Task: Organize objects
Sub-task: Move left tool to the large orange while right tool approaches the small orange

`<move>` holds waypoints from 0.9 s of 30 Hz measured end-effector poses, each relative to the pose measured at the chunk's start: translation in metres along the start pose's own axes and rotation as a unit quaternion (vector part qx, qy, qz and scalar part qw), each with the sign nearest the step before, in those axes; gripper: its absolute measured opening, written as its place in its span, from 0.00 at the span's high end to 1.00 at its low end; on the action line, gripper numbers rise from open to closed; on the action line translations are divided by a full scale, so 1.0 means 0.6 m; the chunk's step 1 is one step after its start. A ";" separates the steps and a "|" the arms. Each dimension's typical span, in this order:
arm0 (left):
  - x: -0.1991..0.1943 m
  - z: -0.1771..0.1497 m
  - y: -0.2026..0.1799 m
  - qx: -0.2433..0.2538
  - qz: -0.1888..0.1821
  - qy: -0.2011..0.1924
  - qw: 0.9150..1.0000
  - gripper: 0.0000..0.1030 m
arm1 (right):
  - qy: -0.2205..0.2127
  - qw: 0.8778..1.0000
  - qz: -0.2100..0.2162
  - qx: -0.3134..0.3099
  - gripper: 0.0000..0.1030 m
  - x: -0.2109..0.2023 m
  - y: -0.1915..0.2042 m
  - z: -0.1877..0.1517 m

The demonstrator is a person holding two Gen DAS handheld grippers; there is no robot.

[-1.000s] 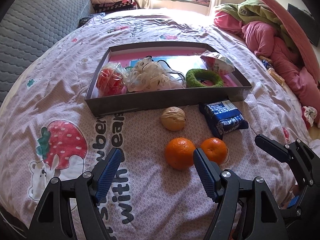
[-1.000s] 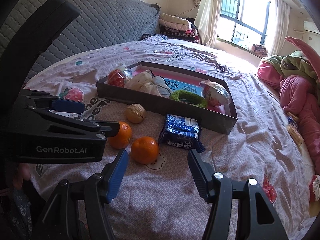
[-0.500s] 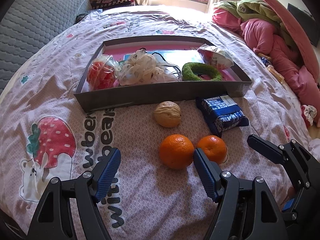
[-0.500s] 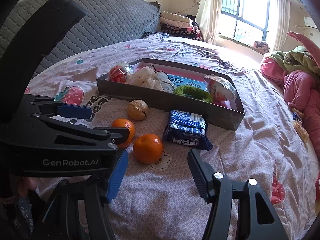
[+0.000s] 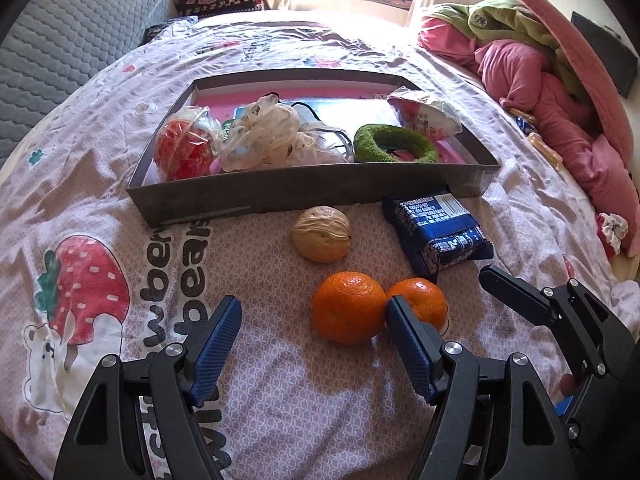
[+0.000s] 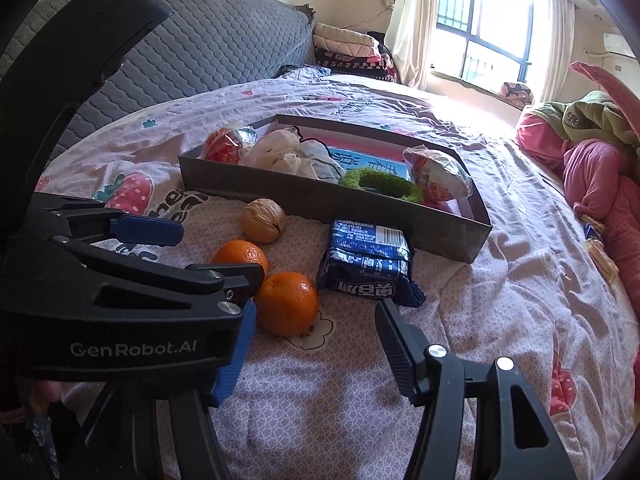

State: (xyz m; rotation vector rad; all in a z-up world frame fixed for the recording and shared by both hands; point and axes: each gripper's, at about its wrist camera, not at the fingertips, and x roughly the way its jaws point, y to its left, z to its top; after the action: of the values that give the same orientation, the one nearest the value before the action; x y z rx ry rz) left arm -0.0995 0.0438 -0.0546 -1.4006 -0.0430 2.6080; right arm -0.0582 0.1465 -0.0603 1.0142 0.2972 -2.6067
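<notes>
From your right wrist camera you get the side of your left hand-held gripper (image 6: 218,254), which crosses the lower left of that view and hides part of the farther orange (image 6: 240,255); a fingertip (image 6: 44,394) shows under it. Your left wrist camera instead shows the whole inside of the tray (image 5: 304,190) and only one black arm of your right hand-held gripper (image 5: 516,292) at the lower right.

Both hand-held grippers hang over the bed (image 5: 280,400) with their jaws wide and nothing between them. Your left hand-held gripper (image 5: 314,330) has the larger orange (image 5: 348,307) just ahead of its pads, and its right pad covers the lower edge of the smaller orange (image 5: 418,300). The two oranges touch. Beyond them lie a walnut (image 5: 321,239) and a blue snack pack (image 5: 438,236), the pack's far end against the tray wall.

The tray holds a red bundle in clear wrap (image 5: 184,148) at the left, a crumpled pale plastic bag (image 5: 266,138), a green ring (image 5: 394,145) and a wrapped snack (image 5: 424,114) at the right. Pink bedding (image 5: 552,120) is heaped to the right.
</notes>
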 end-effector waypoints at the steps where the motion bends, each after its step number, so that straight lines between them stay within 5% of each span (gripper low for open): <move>1: 0.001 0.001 0.002 -0.003 -0.004 0.001 1.000 0.26 | -0.001 1.000 0.002 0.001 0.41 0.001 0.000 0.000; 11: 0.012 0.013 0.013 -0.020 -0.027 0.010 0.999 0.28 | -0.003 1.000 0.018 0.010 0.42 0.015 -0.004 0.005; 22: 0.022 0.023 0.002 -0.012 -0.054 0.022 0.998 0.47 | 0.001 0.999 0.050 0.005 0.62 0.021 0.000 0.006; 27: 0.026 0.024 0.002 -0.018 -0.070 0.025 0.997 0.53 | 0.004 0.998 0.055 0.010 0.64 0.020 -0.004 0.006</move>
State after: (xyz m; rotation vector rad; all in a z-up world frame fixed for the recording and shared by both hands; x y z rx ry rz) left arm -0.1199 0.0459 -0.0598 -1.4197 -0.1765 2.4688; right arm -0.0695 0.1453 -0.0659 1.0188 0.2118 -2.5119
